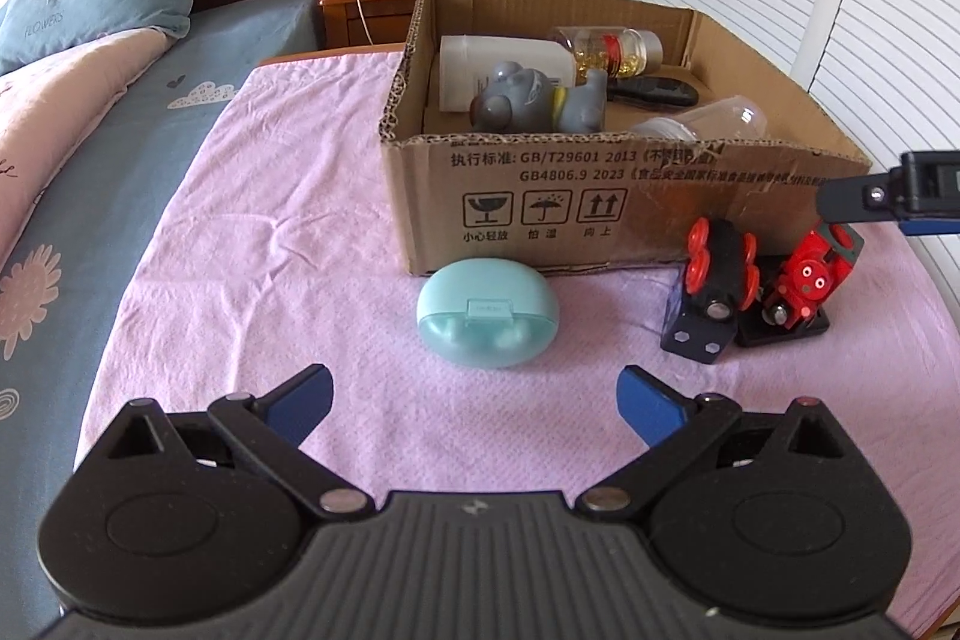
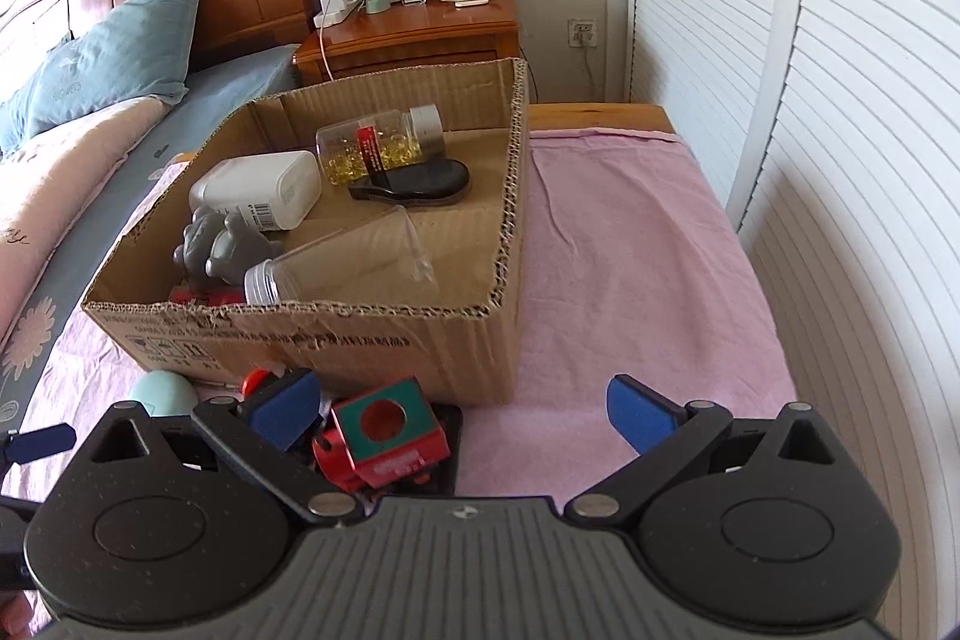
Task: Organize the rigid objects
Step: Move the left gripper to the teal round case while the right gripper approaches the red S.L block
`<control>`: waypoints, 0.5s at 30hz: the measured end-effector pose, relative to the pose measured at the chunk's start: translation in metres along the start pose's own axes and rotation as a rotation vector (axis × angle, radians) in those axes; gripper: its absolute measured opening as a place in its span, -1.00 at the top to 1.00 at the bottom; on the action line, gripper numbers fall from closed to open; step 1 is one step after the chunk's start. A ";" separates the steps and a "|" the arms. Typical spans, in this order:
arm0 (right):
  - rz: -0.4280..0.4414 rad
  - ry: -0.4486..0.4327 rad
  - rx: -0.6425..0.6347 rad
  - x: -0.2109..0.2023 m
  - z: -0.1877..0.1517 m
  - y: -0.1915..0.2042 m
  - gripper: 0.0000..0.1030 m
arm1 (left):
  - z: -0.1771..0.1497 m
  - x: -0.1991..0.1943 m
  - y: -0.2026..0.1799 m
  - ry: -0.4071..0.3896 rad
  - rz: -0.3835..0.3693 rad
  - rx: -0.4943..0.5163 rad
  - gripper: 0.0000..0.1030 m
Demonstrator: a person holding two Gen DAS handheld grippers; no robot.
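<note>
A bedroom: a bed point(image 1: 72, 148) with a blue pillow on the left, a wooden nightstand point(image 2: 414, 34) behind, and white louvred doors on the right. In front lies a surface under a pink cloth point(image 1: 258, 232). On it stands an open cardboard box point(image 1: 540, 208) holding a white bottle point(image 2: 264, 190), a capsule jar point(image 2: 372, 148), a clear bottle, a grey figurine point(image 1: 528, 100) and a dark flat object. Before the box wall lie a red toy train point(image 1: 804, 280), a black wheeled car point(image 1: 714, 286) touching it, and a mint oval case point(image 1: 487, 319) apart to their left. The left hand-held gripper point(image 1: 474, 406) hovers spread wide, empty, near the case. The right hand-held gripper point(image 2: 465, 409) is likewise spread and empty above the train.
</note>
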State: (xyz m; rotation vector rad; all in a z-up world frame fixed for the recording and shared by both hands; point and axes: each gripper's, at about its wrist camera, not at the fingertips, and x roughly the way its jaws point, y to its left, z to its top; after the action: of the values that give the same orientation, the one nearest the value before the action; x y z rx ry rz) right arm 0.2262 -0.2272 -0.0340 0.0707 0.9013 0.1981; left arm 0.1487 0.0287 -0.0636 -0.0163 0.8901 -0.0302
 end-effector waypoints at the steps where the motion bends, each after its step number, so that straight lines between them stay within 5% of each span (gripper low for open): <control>1: 0.007 0.007 0.003 0.004 0.001 0.000 -1.00 | 0.000 0.001 0.000 0.003 0.000 -0.005 -0.95; 15: -0.031 0.050 0.026 0.001 -0.018 -0.017 -1.00 | -0.004 -0.004 -0.001 0.005 -0.024 -0.011 -0.95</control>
State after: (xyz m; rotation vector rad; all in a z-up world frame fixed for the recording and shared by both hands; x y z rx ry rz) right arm 0.2148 -0.2445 -0.0486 0.0759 0.9542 0.1598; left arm 0.1428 0.0279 -0.0633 -0.0371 0.8955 -0.0483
